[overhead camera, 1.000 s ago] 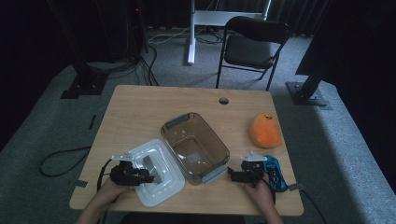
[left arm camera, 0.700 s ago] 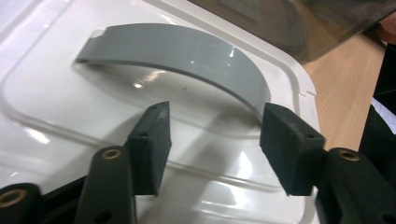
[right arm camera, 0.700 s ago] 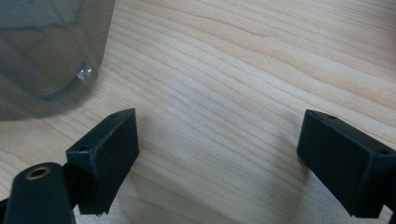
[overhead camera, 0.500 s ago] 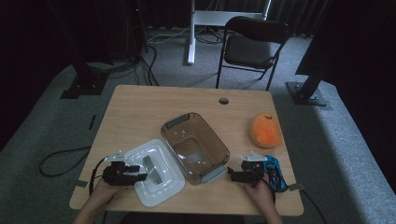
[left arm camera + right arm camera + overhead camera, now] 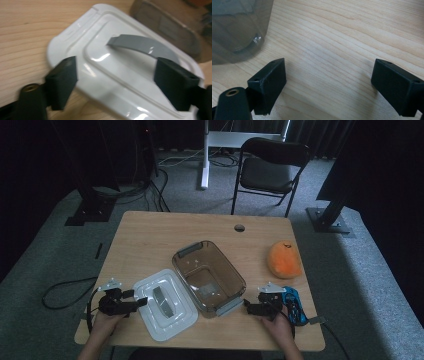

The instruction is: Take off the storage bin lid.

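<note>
A white lid [image 5: 165, 306] with a grey handle [image 5: 142, 46] lies flat on the wooden table [image 5: 150, 240], left of a clear smoky container [image 5: 210, 277]. My left gripper [image 5: 139, 302] sits at the lid's left edge. Its jaws have just been opening and stand wide apart in the left gripper view [image 5: 120, 85], with the lid's near part between them and neither pad pressing on it. My right gripper [image 5: 248, 308] rests open by the container's near right corner. In the right gripper view [image 5: 329, 82] there is bare wood between its jaws and the container's corner [image 5: 237, 30] at upper left.
An orange plush object [image 5: 284, 259] lies at the table's right side. A blue object [image 5: 294, 303] sits just right of my right hand. A black chair [image 5: 267, 170] and stand legs are on the carpet behind the table.
My left gripper has drawn back to the left, off the middle of the lid to its left edge. The lid stays flat on the table. The right gripper has not moved.
</note>
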